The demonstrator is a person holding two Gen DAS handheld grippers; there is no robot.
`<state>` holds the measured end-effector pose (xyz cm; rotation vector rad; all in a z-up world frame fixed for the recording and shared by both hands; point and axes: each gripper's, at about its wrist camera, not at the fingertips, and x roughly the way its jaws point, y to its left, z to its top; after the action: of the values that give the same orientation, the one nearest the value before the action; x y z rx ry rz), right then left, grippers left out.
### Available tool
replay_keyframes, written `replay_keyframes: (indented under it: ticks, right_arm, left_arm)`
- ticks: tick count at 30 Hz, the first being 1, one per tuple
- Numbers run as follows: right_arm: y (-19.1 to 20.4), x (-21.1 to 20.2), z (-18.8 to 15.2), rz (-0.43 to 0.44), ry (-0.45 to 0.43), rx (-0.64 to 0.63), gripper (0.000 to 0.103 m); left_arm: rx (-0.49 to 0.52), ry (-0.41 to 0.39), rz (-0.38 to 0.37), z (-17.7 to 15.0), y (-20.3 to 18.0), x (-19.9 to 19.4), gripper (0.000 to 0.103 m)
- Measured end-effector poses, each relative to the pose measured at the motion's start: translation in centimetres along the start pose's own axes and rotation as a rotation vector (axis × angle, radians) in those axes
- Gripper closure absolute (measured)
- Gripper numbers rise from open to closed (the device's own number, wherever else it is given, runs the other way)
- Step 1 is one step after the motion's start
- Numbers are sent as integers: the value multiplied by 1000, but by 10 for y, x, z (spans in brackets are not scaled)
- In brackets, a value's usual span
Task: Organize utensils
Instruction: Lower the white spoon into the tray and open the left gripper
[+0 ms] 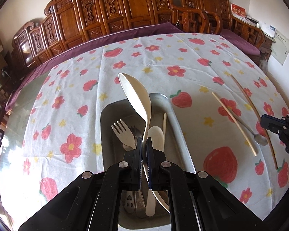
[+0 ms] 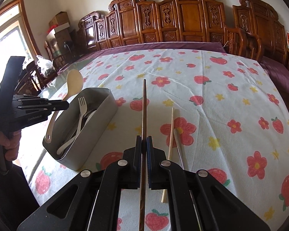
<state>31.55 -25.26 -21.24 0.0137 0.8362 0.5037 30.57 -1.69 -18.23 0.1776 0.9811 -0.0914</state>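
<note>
Now, big spoon [image 1: 136, 98]: pinched by its thin handle, bowl tipped up past the top of the bin, middle of the left view.
Left gripper [image 1: 144, 144]: jaws clamped tight on the big spoon, right over the gray bin [image 1: 106, 115].
Bin: already holds a pale fork [image 1: 123, 132], a small spoon [image 1: 155, 134] and a pale stick, lower middle of the left view.
Good way to drop: go lower first, lay the spoon along the long way of the bin, then let go softly. Handle looks thin, so may slip or swing.
Right gripper [image 2: 144, 144]: jaws clamped on the dark chopstick [image 2: 144, 104], middle of the right view.
Left over on the cloth [image 2: 221, 88]: a pale chopstick [image 2: 170, 132] and a metal spoon [image 2: 179, 148], crossing just right of the dark one.
Watch out: keep both grippers apart near the bin.
</note>
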Motion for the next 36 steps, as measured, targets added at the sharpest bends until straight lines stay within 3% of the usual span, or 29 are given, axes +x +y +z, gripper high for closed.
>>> replay_keyframes:
  ticks: [7, 11, 23, 28, 29, 30, 31, 36]
  right_arm:
    - [5, 2, 1, 3, 1, -13, 97]
    - [12, 4, 1, 9, 4, -28, 97]
    - [34, 5, -2, 23, 13, -75, 97]
    - [45, 3, -4, 31, 14, -88, 97]
    - [46, 4, -5, 31, 16, -91, 97]
    - [49, 4, -5, 32, 19, -95, 97]
    - [51, 5, -5, 29, 21, -102, 97]
    - [61, 6, -7, 14, 18, -133, 97]
  left_arm:
    - [-25, 18, -19, -6, 6, 17, 98]
    - [-45, 11, -30, -12, 13, 20, 82]
    - [-68, -86, -23, -35, 30, -13, 76]
    - [-105, -129, -53, -46, 35, -23, 63]
    - [-111, -143, -76, -48, 37, -24, 58]
    - [-116, -151, -83, -49, 38, -23, 44]
    - [-121, -154, -78, -49, 39, -22, 38]
    - [-159, -154, -69, -51, 50, -17, 37]
